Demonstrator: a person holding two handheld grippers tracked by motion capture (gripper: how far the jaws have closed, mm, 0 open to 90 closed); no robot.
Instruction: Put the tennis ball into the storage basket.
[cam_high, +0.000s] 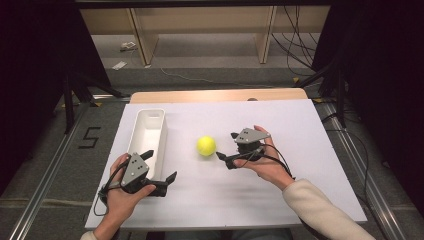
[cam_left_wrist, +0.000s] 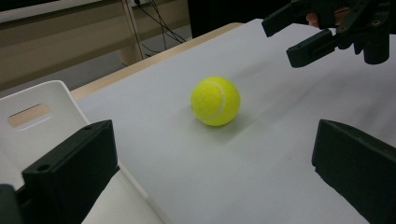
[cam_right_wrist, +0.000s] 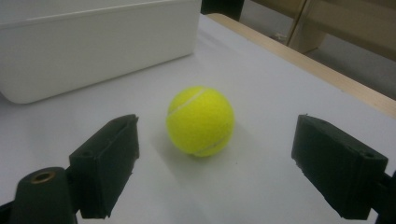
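Observation:
A yellow tennis ball (cam_high: 206, 145) lies on the white table sheet (cam_high: 280, 125), just right of a long white bin (cam_high: 161, 114). My right gripper (cam_high: 226, 146) is open right beside the ball, its jaws pointing left at it without touching. In the right gripper view the ball (cam_right_wrist: 200, 121) sits a little ahead of the spread jaws of that gripper (cam_right_wrist: 215, 163). My left gripper (cam_high: 161, 165) is open at the bin's near end, low on the sheet. Its own view has the ball (cam_left_wrist: 215, 101) farther off, beyond the left gripper (cam_left_wrist: 212, 172), and the right gripper (cam_left_wrist: 279, 39) behind it.
The bin (cam_left_wrist: 42, 116) has a slot handle in its end wall and looks empty; its side wall (cam_right_wrist: 93, 46) stands behind the ball. A wooden table edge (cam_high: 220, 95) runs along the far side. Cables and shelf legs lie on the floor beyond.

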